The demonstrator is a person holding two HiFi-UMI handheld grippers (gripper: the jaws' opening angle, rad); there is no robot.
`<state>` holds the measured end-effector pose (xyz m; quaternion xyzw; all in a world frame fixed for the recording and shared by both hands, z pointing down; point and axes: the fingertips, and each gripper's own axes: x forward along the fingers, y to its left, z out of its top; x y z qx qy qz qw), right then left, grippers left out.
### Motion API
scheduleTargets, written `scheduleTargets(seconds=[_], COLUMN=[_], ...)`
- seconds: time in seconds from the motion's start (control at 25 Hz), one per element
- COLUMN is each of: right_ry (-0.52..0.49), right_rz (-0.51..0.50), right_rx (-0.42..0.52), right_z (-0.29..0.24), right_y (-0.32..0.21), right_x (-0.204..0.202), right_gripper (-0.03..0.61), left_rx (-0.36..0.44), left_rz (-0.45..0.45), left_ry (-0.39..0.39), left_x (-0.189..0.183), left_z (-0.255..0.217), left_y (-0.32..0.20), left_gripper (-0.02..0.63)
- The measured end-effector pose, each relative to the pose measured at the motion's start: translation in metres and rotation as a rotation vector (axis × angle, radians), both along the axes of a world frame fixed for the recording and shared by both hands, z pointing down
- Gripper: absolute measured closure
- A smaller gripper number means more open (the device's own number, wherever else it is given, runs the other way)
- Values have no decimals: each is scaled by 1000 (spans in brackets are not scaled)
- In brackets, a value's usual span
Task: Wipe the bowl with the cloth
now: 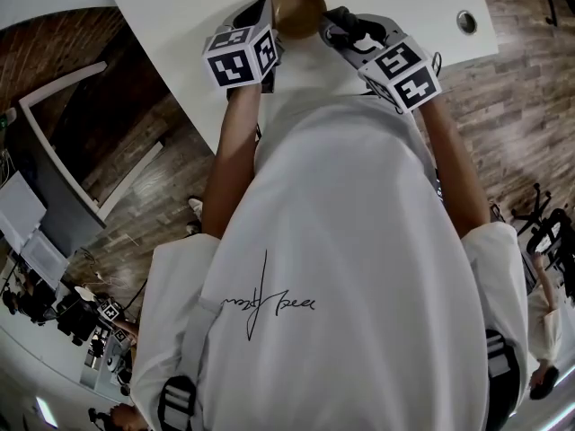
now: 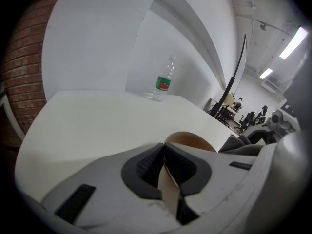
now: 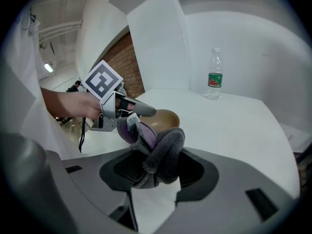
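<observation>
A brown bowl (image 1: 298,9) is held up over the white table (image 1: 171,7), between my two grippers. My left gripper (image 1: 266,14) grips it from the left. In the left gripper view the jaws (image 2: 165,152) are shut on the thin rim of the bowl (image 2: 189,140). My right gripper (image 3: 156,167) is shut on a bunched grey and purple cloth (image 3: 157,150). The cloth presses against the bowl (image 3: 165,118), just beside the left gripper (image 3: 139,108). In the head view the right gripper (image 1: 340,21) is close against the bowl's right side.
A clear plastic water bottle (image 2: 164,80) with a green and red label stands at the far side of the table (image 2: 97,126), also seen as the bottle (image 3: 214,74) by the white wall. A round grommet hole (image 1: 466,21) sits at the table's right end. Wood floor surrounds the table.
</observation>
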<state>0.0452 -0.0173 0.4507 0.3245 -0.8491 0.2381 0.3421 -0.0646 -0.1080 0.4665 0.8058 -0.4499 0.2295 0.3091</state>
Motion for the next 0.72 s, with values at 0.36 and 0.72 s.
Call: scheduleTargets(seconds=[0.36,0.72], right_ry=[-2,-33], right_rz=[-39,-83], right_rx=[-6,-34], right_z=[1,0], right_y=[12,21], right_x=[-8,-24], right_gripper=[396,396], left_rx=[5,3], left_rz=[-2,-4], left_ry=[-3,-5], left_x=[0,-1], left_z=[0,0], left_y=[1,-1], left_gripper=[592,592])
